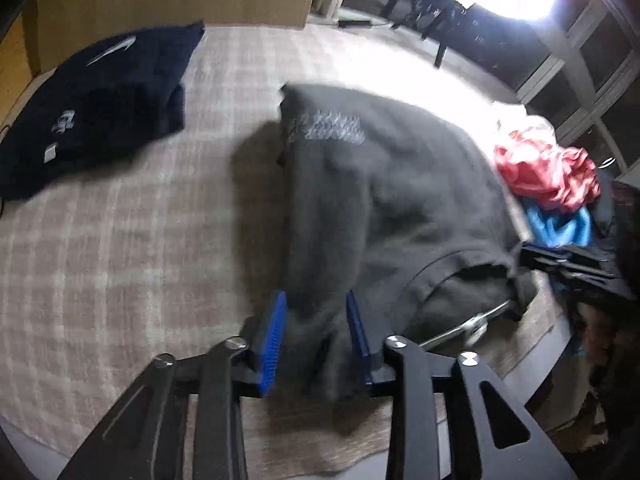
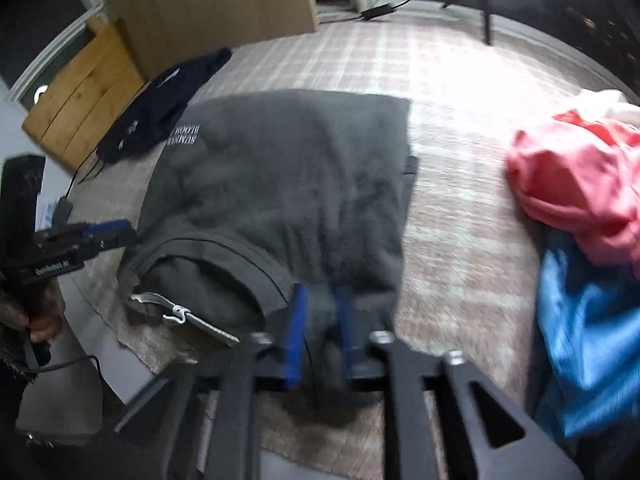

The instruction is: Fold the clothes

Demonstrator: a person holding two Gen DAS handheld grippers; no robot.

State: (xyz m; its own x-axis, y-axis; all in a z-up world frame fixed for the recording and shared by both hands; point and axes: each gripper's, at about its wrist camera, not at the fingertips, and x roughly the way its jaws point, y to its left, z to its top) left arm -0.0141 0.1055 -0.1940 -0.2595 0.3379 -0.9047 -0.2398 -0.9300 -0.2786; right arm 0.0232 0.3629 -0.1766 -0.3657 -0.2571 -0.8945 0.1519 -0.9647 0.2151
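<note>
Left gripper (image 1: 316, 340), black-armed with blue ribbed pads, clamps the near hem of the dark grey fleece sweatshirt (image 1: 384, 184), cloth bunched between its fingers. Right gripper (image 2: 322, 332), of the same build, pinches the near edge of the same garment farther right. A hand (image 2: 42, 322) on the left gripper's handle shows at the left edge of the right wrist view. The sweatshirt lies partly folded on a beige checked woven rug (image 1: 120, 240), white lettering toward its far left corner, a metal zipper pull (image 2: 176, 312) at its near collar. Right: a crumpled pink garment (image 2: 576, 184) atop shiny blue fabric (image 2: 588, 340). Far left: folded navy clothes (image 1: 100, 112) with white logos.
</note>
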